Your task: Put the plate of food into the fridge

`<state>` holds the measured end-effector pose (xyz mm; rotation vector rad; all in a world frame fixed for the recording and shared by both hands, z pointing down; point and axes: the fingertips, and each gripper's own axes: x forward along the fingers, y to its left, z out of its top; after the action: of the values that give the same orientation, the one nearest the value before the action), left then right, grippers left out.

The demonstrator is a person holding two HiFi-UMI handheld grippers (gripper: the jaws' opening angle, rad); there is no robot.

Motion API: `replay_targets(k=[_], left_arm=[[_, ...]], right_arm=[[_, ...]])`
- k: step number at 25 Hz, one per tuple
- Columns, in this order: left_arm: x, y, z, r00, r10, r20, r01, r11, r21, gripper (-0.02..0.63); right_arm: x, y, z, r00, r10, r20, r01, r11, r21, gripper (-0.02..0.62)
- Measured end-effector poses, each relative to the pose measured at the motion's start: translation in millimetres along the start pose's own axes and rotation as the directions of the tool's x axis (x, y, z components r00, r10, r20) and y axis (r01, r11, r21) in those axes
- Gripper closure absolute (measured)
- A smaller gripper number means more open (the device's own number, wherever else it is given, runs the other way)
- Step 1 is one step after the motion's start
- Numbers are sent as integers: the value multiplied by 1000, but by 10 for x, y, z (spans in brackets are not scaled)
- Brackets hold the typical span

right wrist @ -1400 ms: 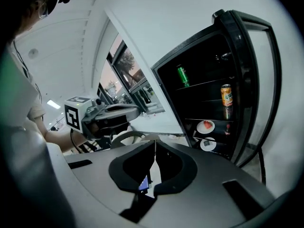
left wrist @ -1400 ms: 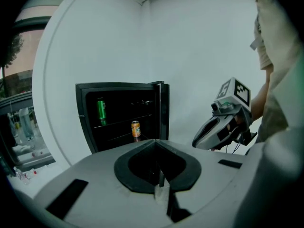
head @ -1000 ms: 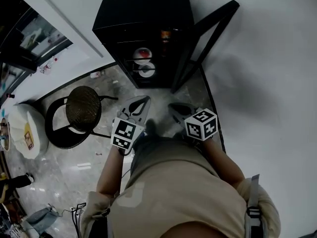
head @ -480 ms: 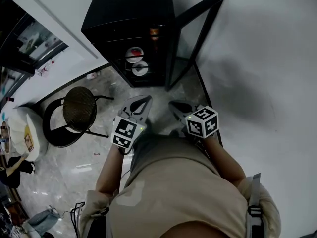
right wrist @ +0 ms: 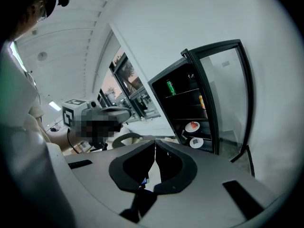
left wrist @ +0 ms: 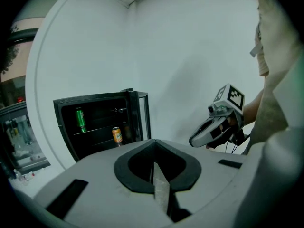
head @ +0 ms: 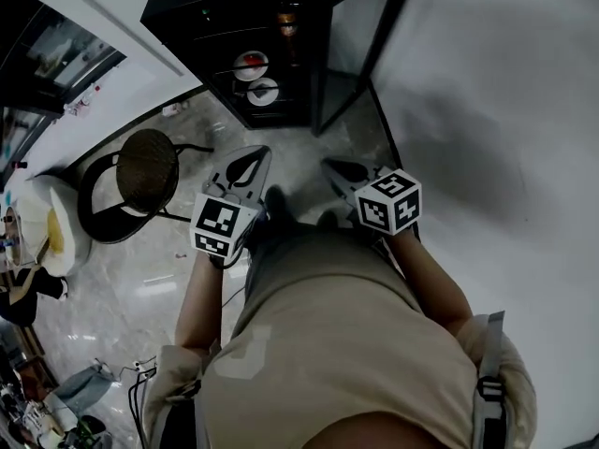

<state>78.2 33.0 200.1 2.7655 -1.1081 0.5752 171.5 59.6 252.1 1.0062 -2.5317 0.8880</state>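
**In Front of the Open Fridge, Both Grippers Were Clenched and Empty**

In front of the black fridge (head: 245, 12), the person stood on a marble floor (head: 150, 288) with a gripper in each hand. The fridge door (head: 360, 59) hung open to the right.

From the head view, the plate of food (head: 251, 65), with something red on it, sat on a shelf inside the fridge. A second plate (head: 263, 92) sat on the shelf just below it. Only this view showed the round chair (head: 146, 171) to the left of the fridge, and the two grippers held side by side at waist level, well apart from the fridge.

The left gripper (left wrist: 155, 166) view looked into the fridge from the other side. It showed a green can (left wrist: 80, 119) on an upper shelf and an orange can (left wrist: 117, 135) lower down, but neither plate. Its jaws were pressed flat together with nothing between them.

The right gripper (right wrist: 155, 147) view caught both plates and, above them, the two cans on the higher shelves. The glass of the open door could be made out here; the head view showed little more than its frame. This gripper's jaws met at the tips and were also empty.

Each gripper view also took in the other gripper off to the side.
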Motion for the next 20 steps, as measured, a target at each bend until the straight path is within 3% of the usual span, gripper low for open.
replay_targets(k=[7, 13, 20], left_arm=[[-348, 74, 4, 995, 100, 1, -100, 995, -20, 597], [-414, -204, -18, 998, 57, -1, -57, 997, -57, 597], [-460, -294, -52, 999, 42, -1, -42, 996, -79, 597]], right_arm=[[-4, 241, -40, 998, 61, -1, -61, 998, -26, 571], [27, 376, -75, 997, 74, -28, -76, 992, -99, 572], [18, 482, -202, 996, 85, -41, -89, 990, -105, 572]])
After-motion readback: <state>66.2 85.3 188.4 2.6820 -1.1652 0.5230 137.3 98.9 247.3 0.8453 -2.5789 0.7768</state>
